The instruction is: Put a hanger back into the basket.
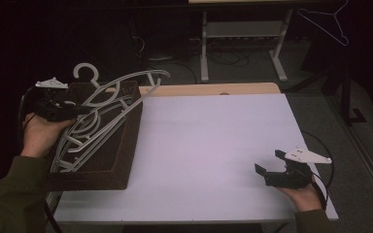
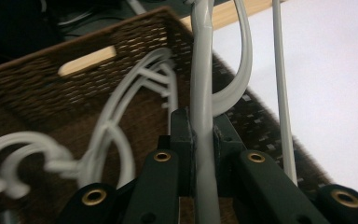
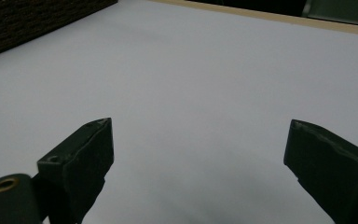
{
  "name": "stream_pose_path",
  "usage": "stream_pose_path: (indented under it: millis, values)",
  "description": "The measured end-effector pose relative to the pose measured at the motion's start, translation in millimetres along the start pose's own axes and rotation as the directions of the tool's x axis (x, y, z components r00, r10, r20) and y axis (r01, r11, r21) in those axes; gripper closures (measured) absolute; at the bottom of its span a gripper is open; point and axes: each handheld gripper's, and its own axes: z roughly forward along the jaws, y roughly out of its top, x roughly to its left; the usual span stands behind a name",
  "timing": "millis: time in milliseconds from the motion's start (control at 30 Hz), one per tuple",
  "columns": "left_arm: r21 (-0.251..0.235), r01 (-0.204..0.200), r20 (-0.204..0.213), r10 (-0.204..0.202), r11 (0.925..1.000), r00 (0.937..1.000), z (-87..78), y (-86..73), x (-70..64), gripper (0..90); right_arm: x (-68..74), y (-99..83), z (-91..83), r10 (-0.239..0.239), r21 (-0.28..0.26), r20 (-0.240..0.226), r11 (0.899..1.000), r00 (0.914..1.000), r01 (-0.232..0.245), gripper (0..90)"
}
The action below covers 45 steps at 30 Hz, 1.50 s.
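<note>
A brown woven basket (image 1: 126,141) stands at the left of the white table (image 1: 213,145) and holds several grey-white plastic hangers (image 1: 85,138). One hanger (image 1: 126,86) is lifted and tilted above the basket, its arm reaching up to the right. My left gripper (image 1: 80,108) is shut on a bar of that hanger (image 2: 201,93), with both jaws pressed against it over the basket (image 2: 42,88). My right gripper (image 1: 272,162) rests open low over the table's right front, its jaws wide apart with bare table (image 3: 191,84) between them.
Other hanger hooks (image 2: 14,158) lie curled inside the basket. A wooden strip (image 1: 213,89) edges the table's far side. Beyond it stand a metal table frame (image 1: 243,43) and a hanger (image 1: 328,24) hanging at the upper right. A basket corner (image 3: 23,18) is far left.
</note>
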Motion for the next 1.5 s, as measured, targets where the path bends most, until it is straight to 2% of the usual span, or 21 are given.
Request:
stream_pose_path:
  millis: [67, 100, 133, 167, 267, 300, 400, 433, 533, 667, 833, 1033, 1233, 1300, 1500]
  values:
    - [0.003, 0.002, -0.009, -0.002, 1.0000, 1.0000, -1.6, -1.3, 3.6, 82.2, 0.0, 0.0, 0.1, -0.002, 0.000, 0.001, 1.000, 1.0000, 0.002, 7.7]
    - [0.005, 0.006, -0.027, -0.006, 1.0000, 0.9996, -4.5, -4.6, 11.2, 82.2, -0.3, 0.0, 0.4, -0.003, 0.000, 0.002, 1.000, 1.0000, 0.003, 7.7]
    - [0.005, 0.006, -0.027, -0.006, 1.0000, 0.9996, -4.5, -4.6, 11.2, 82.2, -0.3, 0.0, 0.4, -0.003, 0.000, 0.002, 1.000, 1.0000, 0.003, 7.7]
    - [0.004, 0.017, -0.039, -0.017, 0.9998, 0.9991, -6.8, -8.6, 18.6, 82.2, -0.3, 0.1, 0.4, -0.003, 0.000, 0.003, 1.000, 1.0000, 0.003, 7.7]
    - [0.006, 0.028, -0.049, -0.028, 0.9996, 0.9984, -8.9, -13.1, 26.2, 82.2, -0.3, -0.3, 0.6, 0.003, 0.005, 0.003, 1.000, 1.0000, -0.003, 7.7]
    - [0.005, 0.039, -0.057, -0.039, 0.9992, 0.9976, -11.5, -17.9, 33.1, 82.2, -0.3, -0.4, 0.8, 0.003, 0.006, 0.004, 1.000, 1.0000, -0.003, 7.7]
    - [0.004, 0.052, -0.066, -0.051, 0.9987, 0.9965, -14.5, -22.1, 38.7, 82.2, -0.2, -0.6, 1.2, 0.004, 0.006, 0.003, 1.000, 1.0000, -0.004, 7.7]
    - [0.005, 0.068, -0.079, -0.068, 0.9976, 0.9946, -17.8, -27.7, 45.5, 82.2, -0.5, -0.9, 1.6, 0.002, 0.008, 0.004, 1.000, 1.0000, -0.002, 7.7]
    - [0.012, 0.076, -0.091, -0.075, 0.9970, 0.9931, -19.1, -32.6, 50.8, 82.3, -0.7, -1.1, 2.1, 0.004, 0.011, 0.003, 1.000, 1.0000, -0.004, 7.7]
    - [0.027, 0.102, -0.123, -0.098, 0.9945, 0.9876, -17.8, -43.6, 60.9, 82.2, -0.5, -0.9, 2.6, -0.001, 0.010, 0.005, 1.000, 1.0000, 0.001, 7.7]
    - [0.047, 0.111, -0.139, -0.103, 0.9928, 0.9848, -13.8, -50.3, 65.6, 82.3, -1.0, -1.3, 3.1, 0.003, 0.012, 0.007, 1.000, 1.0000, -0.003, 7.7]
    - [0.084, 0.100, -0.137, -0.088, 0.9914, 0.9867, -8.1, -53.5, 66.5, 82.2, -1.5, -1.8, 3.2, 0.005, 0.016, 0.007, 1.000, 1.0000, -0.005, 7.7]
    - [0.114, 0.096, -0.145, -0.079, 0.9889, 0.9863, 4.5, -56.5, 65.5, 82.2, -1.5, -2.0, 3.3, 0.008, 0.015, 0.010, 1.000, 0.9999, -0.008, 7.7]
    - [0.138, 0.087, -0.149, -0.067, 0.9865, 0.9866, 13.4, -57.9, 63.6, 82.2, -1.7, -2.0, 3.2, 0.008, 0.015, 0.012, 1.000, 0.9999, -0.008, 7.7]
    - [0.152, 0.114, -0.133, -0.094, 0.9819, 0.9866, 20.6, -68.3, 68.2, 82.3, -2.1, -2.4, 3.3, 0.008, 0.015, 0.013, 1.000, 0.9999, -0.008, 7.7]
